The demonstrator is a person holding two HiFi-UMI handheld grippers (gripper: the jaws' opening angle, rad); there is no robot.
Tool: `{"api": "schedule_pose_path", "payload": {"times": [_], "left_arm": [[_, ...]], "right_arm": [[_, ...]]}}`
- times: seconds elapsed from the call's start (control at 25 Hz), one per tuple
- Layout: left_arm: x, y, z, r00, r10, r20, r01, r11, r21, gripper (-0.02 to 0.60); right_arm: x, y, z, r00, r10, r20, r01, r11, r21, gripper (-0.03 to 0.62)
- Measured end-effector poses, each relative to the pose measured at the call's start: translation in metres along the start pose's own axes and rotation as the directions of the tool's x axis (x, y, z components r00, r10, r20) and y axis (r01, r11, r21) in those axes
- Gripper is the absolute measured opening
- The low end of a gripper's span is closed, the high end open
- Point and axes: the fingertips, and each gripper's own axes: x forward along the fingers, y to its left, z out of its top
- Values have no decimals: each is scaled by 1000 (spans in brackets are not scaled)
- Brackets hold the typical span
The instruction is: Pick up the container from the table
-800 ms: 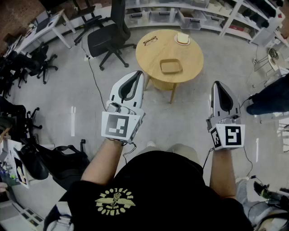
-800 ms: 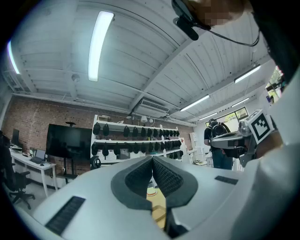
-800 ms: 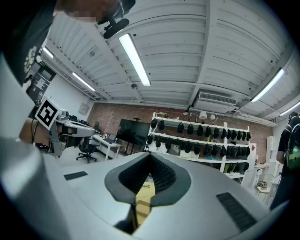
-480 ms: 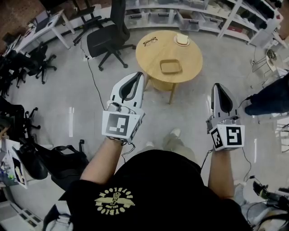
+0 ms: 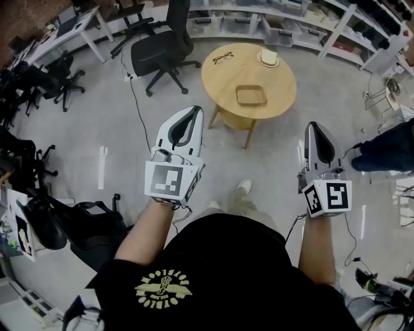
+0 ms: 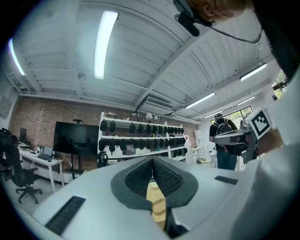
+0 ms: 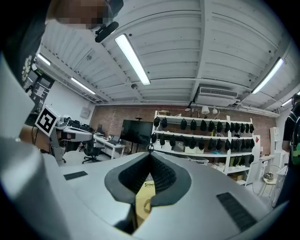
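Note:
A shallow tan rectangular container (image 5: 250, 96) lies on the round wooden table (image 5: 220, 76) ahead of me. My left gripper (image 5: 193, 111) is held level over the floor, short of the table's near left edge, jaws shut and empty. My right gripper (image 5: 314, 126) is also level, to the right of the table, shut with nothing in it. In the left gripper view the gripper (image 6: 152, 160) shows closed pads with the table (image 6: 156, 204) seen below them. In the right gripper view the shut gripper (image 7: 150, 157) points at the same table (image 7: 142, 199).
A pair of glasses (image 5: 223, 58) and a small plate with a pale block (image 5: 268, 58) sit on the table's far side. A black office chair (image 5: 162, 53) stands left of the table. Shelving (image 5: 272, 16) runs behind. A person in dark clothes (image 5: 385, 152) stands at right. Cables cross the floor.
I have stepped a little closer to the table and my view has shifted left; a shoe shows below. Both grippers keep their pose and stay shut.

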Motion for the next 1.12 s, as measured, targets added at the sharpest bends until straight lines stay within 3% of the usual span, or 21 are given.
{"api": "schedule_pose_path", "payload": {"times": [0.72, 1.12], "left_arm": [[61, -20, -12, 999, -37, -32, 37, 999, -22, 17], [96, -12, -26, 997, -3, -73, 1, 1000, -24, 18]], "right_arm": [[29, -45, -23, 1000, 5, -25, -4, 999, 54, 15], [63, -72, -35, 997, 54, -55, -51, 998, 49, 15]]}}
